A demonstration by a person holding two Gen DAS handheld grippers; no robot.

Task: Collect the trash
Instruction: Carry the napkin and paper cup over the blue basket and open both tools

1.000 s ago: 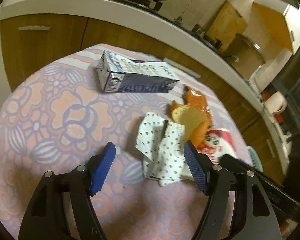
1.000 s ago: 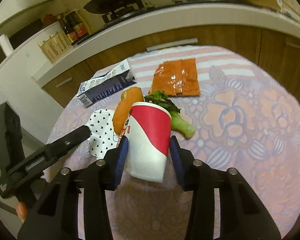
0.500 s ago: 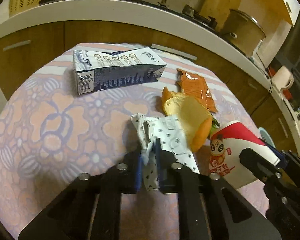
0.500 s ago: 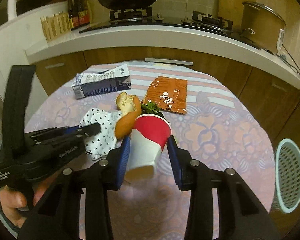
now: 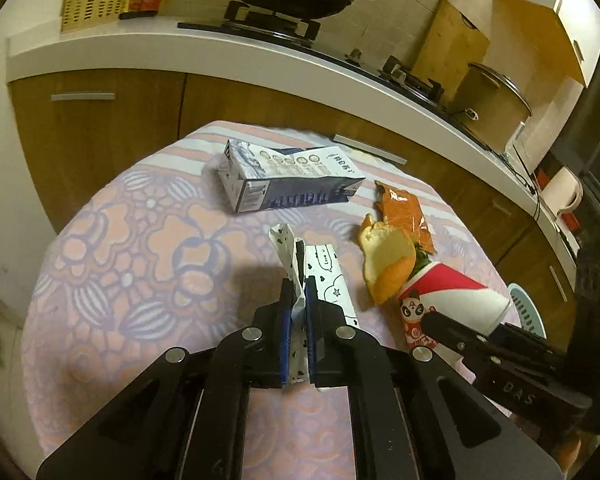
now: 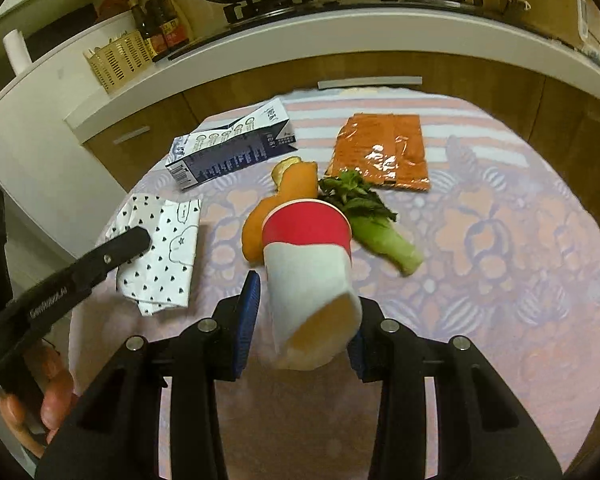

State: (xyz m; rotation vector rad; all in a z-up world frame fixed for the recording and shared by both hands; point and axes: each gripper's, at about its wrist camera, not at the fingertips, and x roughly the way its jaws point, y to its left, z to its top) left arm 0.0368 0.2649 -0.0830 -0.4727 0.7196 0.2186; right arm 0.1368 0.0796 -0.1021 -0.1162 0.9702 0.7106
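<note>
The table [image 6: 500,240] holds a milk carton [image 6: 232,148] at the far side. The right tongs [image 6: 300,316] squeeze a red and white paper cup [image 6: 308,248]. On the left, the left tongs [image 5: 299,312] pinch the spotted paper [image 5: 328,280].

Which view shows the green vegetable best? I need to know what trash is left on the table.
The right wrist view: the green vegetable lies in full sight, leaves and pale stalk, just beyond the paper cup. In the left wrist view only a dark leafy sliver peeks out behind the orange peel.
</note>
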